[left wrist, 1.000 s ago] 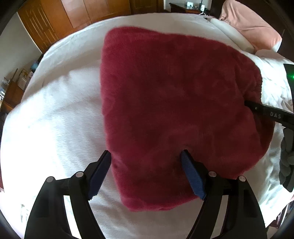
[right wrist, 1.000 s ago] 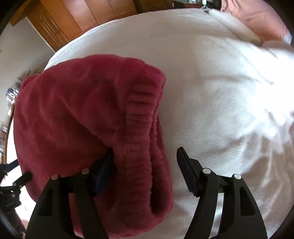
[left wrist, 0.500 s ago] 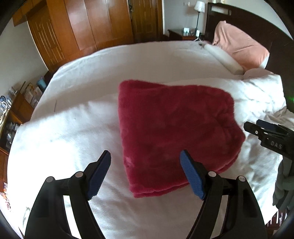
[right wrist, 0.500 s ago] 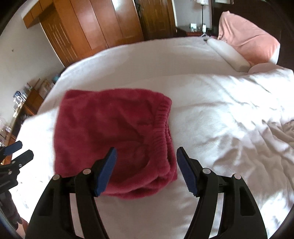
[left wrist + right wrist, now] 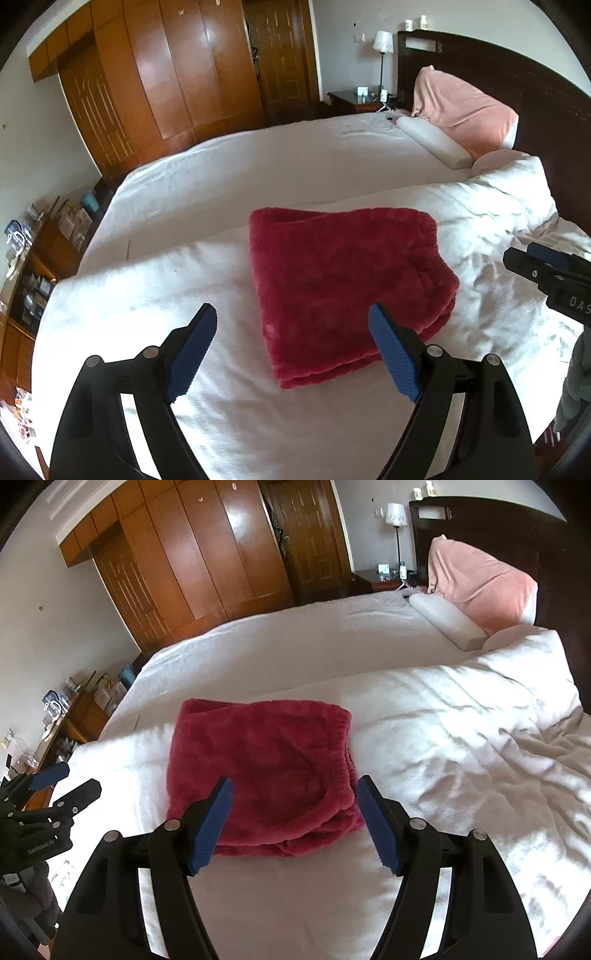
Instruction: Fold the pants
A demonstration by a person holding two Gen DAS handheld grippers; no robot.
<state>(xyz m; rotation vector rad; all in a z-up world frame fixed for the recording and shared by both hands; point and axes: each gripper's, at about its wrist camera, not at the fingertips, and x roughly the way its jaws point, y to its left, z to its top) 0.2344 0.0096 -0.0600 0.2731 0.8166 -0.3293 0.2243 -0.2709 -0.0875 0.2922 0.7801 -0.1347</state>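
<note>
The red fleece pants [image 5: 343, 284] lie folded into a compact stack on the white bed [image 5: 236, 177], waistband at the right edge; they also show in the right wrist view [image 5: 266, 771]. My left gripper [image 5: 291, 332] is open and empty, held above the bed near the stack's front left corner. My right gripper [image 5: 295, 805] is open and empty, held above the stack's front right part. Each gripper shows at the edge of the other's view: the right gripper [image 5: 543, 264] and the left gripper [image 5: 66, 781].
A white duvet [image 5: 480, 716] is bunched on the bed's right side. A pink pillow [image 5: 465, 110] and a white bolster [image 5: 432, 142] lie by the dark headboard. Wooden wardrobes [image 5: 177, 81] stand behind, a cluttered shelf [image 5: 33, 258] at left.
Both grippers have pulled up and back from the pants. One second ago the right gripper's jaws straddled the waistband edge; now both are clear and the stack lies alone.
</note>
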